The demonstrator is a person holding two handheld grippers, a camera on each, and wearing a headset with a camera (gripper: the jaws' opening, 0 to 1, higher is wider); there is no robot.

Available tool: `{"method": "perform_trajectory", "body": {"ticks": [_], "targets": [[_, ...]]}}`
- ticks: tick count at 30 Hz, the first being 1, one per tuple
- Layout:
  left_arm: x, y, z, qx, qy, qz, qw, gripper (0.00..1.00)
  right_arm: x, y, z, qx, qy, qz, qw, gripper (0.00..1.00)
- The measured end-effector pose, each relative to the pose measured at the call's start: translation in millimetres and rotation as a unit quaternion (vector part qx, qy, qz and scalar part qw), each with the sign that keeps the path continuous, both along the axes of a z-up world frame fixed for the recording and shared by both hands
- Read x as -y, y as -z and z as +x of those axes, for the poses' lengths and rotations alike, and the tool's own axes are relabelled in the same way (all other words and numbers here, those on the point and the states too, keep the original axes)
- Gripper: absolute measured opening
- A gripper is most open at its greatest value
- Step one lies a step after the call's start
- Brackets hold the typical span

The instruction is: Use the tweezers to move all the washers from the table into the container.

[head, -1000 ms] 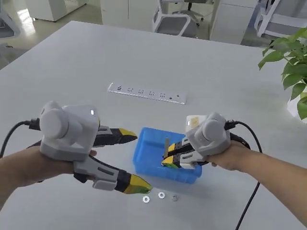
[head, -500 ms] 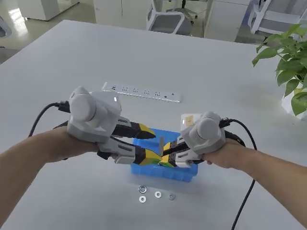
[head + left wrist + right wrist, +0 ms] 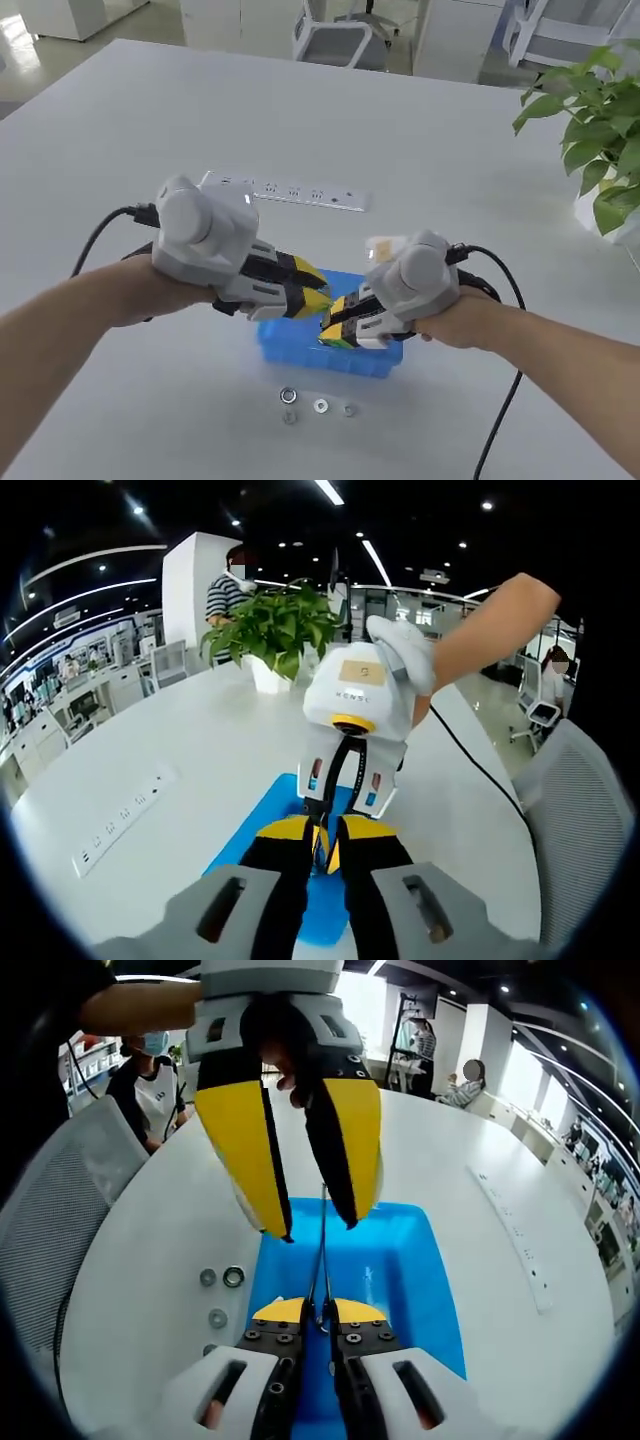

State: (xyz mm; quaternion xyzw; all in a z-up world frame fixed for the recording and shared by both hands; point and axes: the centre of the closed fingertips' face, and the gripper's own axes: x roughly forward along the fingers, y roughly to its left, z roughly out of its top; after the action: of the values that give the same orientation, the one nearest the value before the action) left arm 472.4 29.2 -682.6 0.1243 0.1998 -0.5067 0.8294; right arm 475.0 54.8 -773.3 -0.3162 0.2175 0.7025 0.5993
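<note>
The right gripper (image 3: pixel 320 1312) is clamped on the tweezers (image 3: pixel 322 1260), whose long axis runs straight up the frame above the blue container (image 3: pixel 410 1260). There they pass between the parted jaws of the left gripper (image 3: pixel 319 1230). The washers (image 3: pixel 233 1276) lie on the table (image 3: pixel 150 1260) at lower left, beside the container and off the tweezers' line.

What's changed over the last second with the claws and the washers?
The left claw swung from beside the washers in over the blue container, narrowed, and now brackets the tweezers; whether it pinches them is unclear. The right claw stayed shut on the tweezers over the container, and the washers lie where they were on the table.
</note>
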Motion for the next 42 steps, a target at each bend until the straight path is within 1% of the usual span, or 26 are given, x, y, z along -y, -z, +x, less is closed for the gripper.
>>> {"method": "perform_trajectory", "body": {"ticks": [2, 3, 5, 8, 10, 11, 14, 22, 31, 37, 42], "targets": [[1.0, 1.4, 1.2, -0.002, 0.005, 0.003, 1.0000, 0.09, 0.0, -0.3, -0.4, 0.001, -0.001, -0.001, 1.0000, 0.10], [1.1, 1.8, 1.8, -0.002, 0.006, 0.004, 1.0000, 0.08, 0.2, -0.2, -0.7, 0.001, -0.002, -0.001, 1.0000, 0.10], [2.0, 1.7, 2.1, -0.009, 0.008, 0.001, 0.9999, 0.07, 0.5, 0.3, -0.3, 0.002, -0.001, -0.001, 1.0000, 0.10], [3.8, 1.8, 1.2, -0.009, 0.014, 0.002, 0.9999, 0.07, 1.4, 0.5, -0.5, -0.002, 0.000, -0.001, 1.0000, 0.10], [5.5, 2.0, -0.5, -0.011, 0.018, 0.000, 0.9998, 0.07, 2.4, 0.9, -0.1, 0.001, -0.001, -0.003, 1.0000, 0.11], [5.3, 2.0, 0.2, -0.008, 0.018, 0.001, 0.9998, 0.06, 2.3, 0.7, 0.1, 0.002, -0.001, -0.003, 1.0000, 0.12], [3.8, 1.8, 2.7, -0.006, 0.014, 0.002, 0.9999, 0.06, 3.1, 0.6, 2.0, 0.000, 0.007, -0.002, 1.0000, 0.12], [1.3, 1.3, 3.7, -0.008, 0.008, 0.005, 0.9999, 0.06, 5.7, -1.9, 4.3, 0.006, 0.014, -0.002, 0.9999, 0.14], [0.1, -0.4, 2.6, -0.006, 0.008, 0.014, 0.9999, 0.05, 11.3, -13.0, 7.1, 0.012, 0.029, 0.008, 0.9995, 0.19], [-0.3, -2.7, 4.1, -0.001, 0.005, 0.015, 0.9999, 0.05, 16.1, -20.1, 5.9, 0.015, 0.039, 0.013, 0.9990, 0.21], [-0.9, -8.3, 4.0, 0.001, 0.004, 0.013, 0.9999, 0.05, 21.5, -30.5, 4.8, 0.017, 0.049, 0.025, 0.9984, 0.24]]}}
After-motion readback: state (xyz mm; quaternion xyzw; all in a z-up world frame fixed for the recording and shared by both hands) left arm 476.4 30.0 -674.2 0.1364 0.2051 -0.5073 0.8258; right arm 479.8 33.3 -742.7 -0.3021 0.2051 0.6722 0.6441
